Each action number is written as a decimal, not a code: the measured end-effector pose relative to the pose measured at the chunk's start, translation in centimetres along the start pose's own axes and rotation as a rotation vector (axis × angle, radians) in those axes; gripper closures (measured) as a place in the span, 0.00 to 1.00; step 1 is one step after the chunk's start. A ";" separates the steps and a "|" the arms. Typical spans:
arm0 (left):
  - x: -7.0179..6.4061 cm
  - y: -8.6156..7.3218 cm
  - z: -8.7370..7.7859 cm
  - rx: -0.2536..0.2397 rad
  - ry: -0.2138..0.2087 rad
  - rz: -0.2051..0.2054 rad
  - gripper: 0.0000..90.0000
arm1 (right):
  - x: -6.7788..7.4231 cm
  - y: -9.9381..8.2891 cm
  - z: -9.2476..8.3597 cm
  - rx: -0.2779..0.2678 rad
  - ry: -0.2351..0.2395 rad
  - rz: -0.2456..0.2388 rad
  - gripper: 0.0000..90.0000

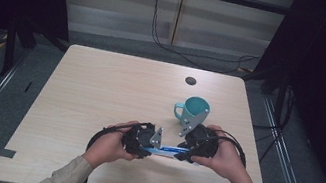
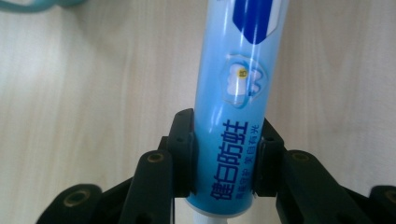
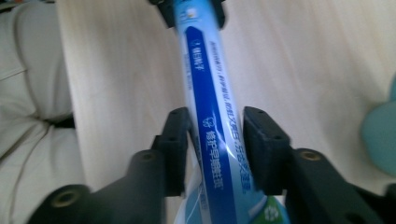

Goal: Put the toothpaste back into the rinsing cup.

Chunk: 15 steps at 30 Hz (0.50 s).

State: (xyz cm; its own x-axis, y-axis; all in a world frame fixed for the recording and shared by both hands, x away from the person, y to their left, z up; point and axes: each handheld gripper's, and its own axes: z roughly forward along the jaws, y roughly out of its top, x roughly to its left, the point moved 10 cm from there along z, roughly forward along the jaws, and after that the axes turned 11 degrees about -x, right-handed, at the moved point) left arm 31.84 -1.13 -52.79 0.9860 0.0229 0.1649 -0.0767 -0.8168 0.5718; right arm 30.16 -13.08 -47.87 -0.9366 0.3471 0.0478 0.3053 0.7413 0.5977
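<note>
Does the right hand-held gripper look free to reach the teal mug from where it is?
Probably yes: the mug stands just beyond the right hand-held gripper with bare table between, but the toothpaste tube lies between its jaws.

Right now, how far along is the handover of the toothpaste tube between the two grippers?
Done: the left gripper has clamped the cap end of the toothpaste tube, pads pressed on both sides. In hand: the right gripper straddles the other end, with a gap showing beside its right pad, so it looks like it has let go. Left: withdrawing the right gripper, then probably carrying the tube to the teal mug.
</note>
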 end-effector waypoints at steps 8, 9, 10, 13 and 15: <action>0.5 -2.0 -0.6 0.015 0.026 -0.062 0.75 | -0.8 1.1 -0.7 -0.147 -0.018 0.044 0.34; 0.6 -2.1 -0.7 0.013 0.025 -0.073 0.75 | -0.9 1.0 -0.8 -0.141 -0.022 0.046 0.33; 0.9 -2.3 -0.9 0.016 0.035 -0.066 0.75 | -1.1 0.9 -0.8 -0.142 -0.029 0.048 0.32; 1.2 -2.8 -1.3 0.020 0.048 -0.075 0.75 | -1.4 0.7 -0.9 -0.158 -0.042 0.057 0.29; 1.4 -3.1 -1.6 0.027 0.056 -0.088 0.75 | -1.6 0.6 -1.2 -0.177 -0.049 0.067 0.28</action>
State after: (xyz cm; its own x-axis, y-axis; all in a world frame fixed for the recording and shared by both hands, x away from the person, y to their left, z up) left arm 33.19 2.32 -53.04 0.9790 0.1268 0.1596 0.0150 -0.8256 0.5640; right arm 31.69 -13.89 -46.63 -0.9044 0.4229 0.0559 0.3276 0.6046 0.7260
